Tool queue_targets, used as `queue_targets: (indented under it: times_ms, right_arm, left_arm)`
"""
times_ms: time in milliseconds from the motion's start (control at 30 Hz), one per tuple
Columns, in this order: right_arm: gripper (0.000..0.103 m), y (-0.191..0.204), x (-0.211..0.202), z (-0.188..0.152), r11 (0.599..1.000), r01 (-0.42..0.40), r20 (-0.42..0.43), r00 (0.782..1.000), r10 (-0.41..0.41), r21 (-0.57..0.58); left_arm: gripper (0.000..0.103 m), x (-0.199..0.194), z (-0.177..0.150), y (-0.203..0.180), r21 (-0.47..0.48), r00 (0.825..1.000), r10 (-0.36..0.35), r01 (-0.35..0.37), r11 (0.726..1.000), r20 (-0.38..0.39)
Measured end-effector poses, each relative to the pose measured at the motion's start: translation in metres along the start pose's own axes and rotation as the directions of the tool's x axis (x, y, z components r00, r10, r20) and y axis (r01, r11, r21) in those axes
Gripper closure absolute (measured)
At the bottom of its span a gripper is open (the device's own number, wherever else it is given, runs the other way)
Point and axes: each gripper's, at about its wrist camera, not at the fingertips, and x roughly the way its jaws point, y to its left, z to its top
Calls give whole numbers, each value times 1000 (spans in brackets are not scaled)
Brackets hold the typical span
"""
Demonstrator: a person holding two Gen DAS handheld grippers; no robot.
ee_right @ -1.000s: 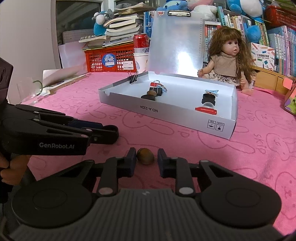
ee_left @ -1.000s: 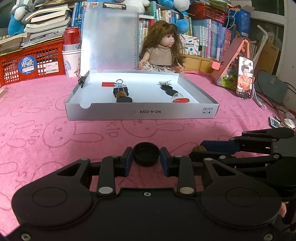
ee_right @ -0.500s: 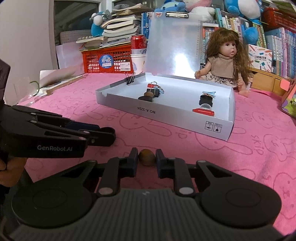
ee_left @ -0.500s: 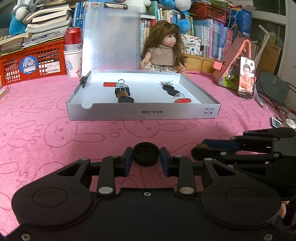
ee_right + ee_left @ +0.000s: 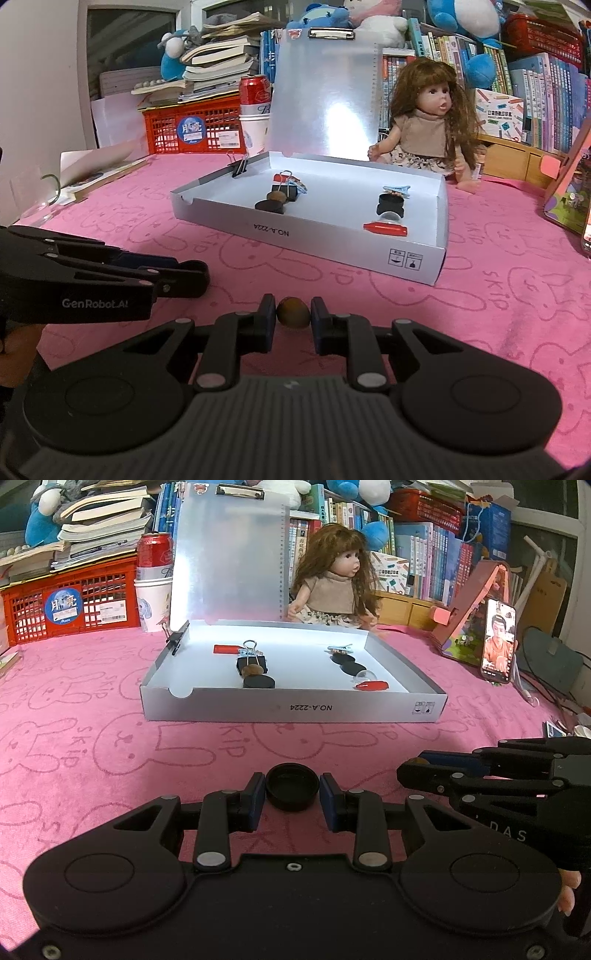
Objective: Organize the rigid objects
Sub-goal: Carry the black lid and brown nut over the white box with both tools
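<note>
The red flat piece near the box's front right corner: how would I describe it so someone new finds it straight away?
Start at the shallow white box lying open on the pink cloth, in front of the doll. Inside it, follow the right-hand line of items toward the front wall. The red flat piece lies last there, long and bright red beside a clear dome, while the items behind it are round and black.

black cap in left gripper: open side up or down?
Up. The black cap shows its hollow interior and rim, held between the left gripper pads.

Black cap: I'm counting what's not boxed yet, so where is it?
Left wrist view: the black cap sits on the pink cloth between the left claw's pads, in front of the box.
</note>
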Motion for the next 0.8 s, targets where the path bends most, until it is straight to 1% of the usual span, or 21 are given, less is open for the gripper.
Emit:
queue_targets:
  times_ms: [533,800]
  right_arm:
    - [78,-8,1,4,996,62,10,998,-63,66]
    - [78,-9,2,9,994,85,13,996,-86,70]
  left_arm:
    - [72,0,5,-1,-39,1000,18,-18,999,9]
    - [72,0,14,-1,-45,999,26,-26,999,18]
